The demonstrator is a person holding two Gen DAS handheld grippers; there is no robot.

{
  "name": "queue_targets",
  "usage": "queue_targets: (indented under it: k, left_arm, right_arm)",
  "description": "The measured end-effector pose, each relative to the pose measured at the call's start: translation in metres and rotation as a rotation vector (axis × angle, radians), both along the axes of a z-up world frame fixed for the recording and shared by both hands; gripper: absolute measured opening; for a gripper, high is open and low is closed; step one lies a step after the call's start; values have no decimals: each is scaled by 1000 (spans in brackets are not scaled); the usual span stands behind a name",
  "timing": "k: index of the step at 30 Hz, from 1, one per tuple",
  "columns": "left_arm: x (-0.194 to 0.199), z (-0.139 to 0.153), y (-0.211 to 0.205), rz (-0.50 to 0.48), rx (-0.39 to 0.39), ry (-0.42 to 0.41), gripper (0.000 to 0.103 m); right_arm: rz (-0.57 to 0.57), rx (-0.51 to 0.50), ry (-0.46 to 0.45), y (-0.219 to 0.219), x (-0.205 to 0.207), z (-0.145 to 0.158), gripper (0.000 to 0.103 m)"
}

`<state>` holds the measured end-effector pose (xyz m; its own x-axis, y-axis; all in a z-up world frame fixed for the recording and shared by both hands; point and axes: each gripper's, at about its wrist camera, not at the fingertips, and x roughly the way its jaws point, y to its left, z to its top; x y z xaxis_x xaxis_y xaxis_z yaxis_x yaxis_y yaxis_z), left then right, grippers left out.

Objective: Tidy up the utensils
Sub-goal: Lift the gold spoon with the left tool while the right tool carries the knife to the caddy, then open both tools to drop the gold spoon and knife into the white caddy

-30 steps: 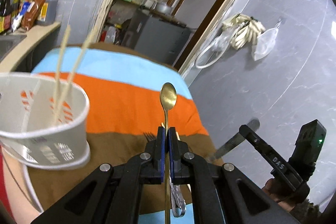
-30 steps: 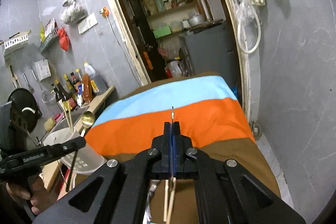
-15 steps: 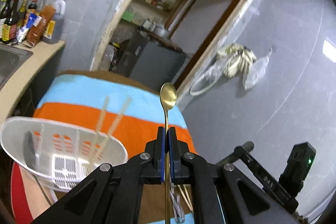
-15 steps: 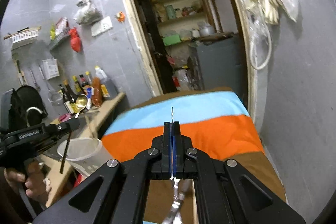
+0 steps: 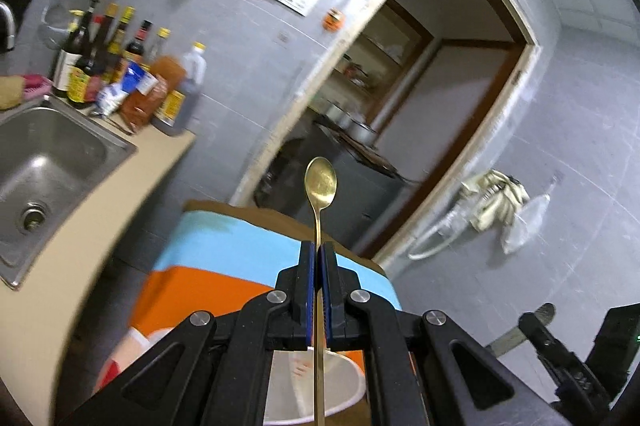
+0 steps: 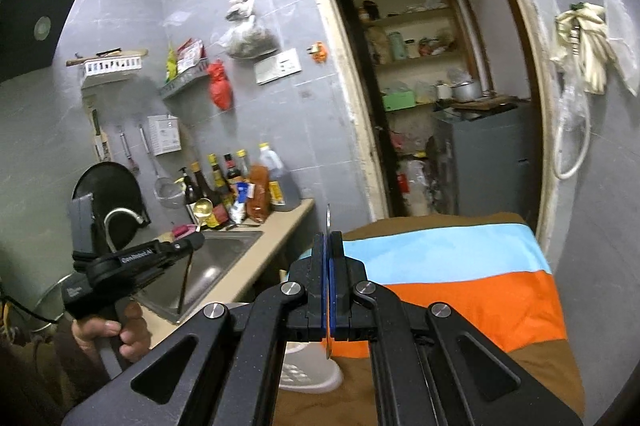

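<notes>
The left gripper (image 5: pixel 319 266), black with blue pads, has its jaws pressed together on the thin handle of a long gold-coloured metal spoon (image 5: pixel 321 186). The spoon stands upright along the fingers, its oval bowl well above the fingertips and its handle running down between the pads to the bottom edge of the left wrist view. Directly under this gripper sits a white plastic utensil cup (image 5: pixel 320 382), its round rim showing between the gripper's arms, with the spoon's handle passing in front of the opening; whether the handle's tip is inside the cup cannot be told.

The right gripper (image 6: pixel 329 250), of the same build, is closed on a flat silver metal utensil (image 6: pixel 328 222), seen edge-on; it looks like a knife blade, though the thin profile leaves that uncertain. A short tip juts above the pads and the rest hangs below them.

From the right wrist view the left gripper (image 6: pixel 192 242) appears off to the left over a stainless steel sink (image 6: pixel 212 266), the spoon's bowl (image 6: pixel 203 207) pointing up. Both grippers hover above a table draped in a blue, orange and brown striped cloth (image 6: pixel 460 290), with the cup's white base (image 6: pixel 308 374) on the cloth, low between them.
</notes>
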<state>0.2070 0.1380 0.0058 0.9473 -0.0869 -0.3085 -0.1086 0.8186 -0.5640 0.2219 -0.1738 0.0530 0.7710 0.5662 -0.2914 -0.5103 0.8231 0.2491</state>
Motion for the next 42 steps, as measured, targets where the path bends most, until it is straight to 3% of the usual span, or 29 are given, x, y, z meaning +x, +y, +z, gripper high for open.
queue_targets:
  k: [11,20,42]
  left_arm:
    - [11,-21,32,21,-30,-14,4]
    - [21,-47,42,1,-59,-17,4]
    - [4,-67,34,59,63,-103,4]
  right_arm:
    - [12,-39,36,58,14,-15,1]
    - [5,-95,90,78,22,-39,1]
    - [-5,-144,79,94,14,-64,1]
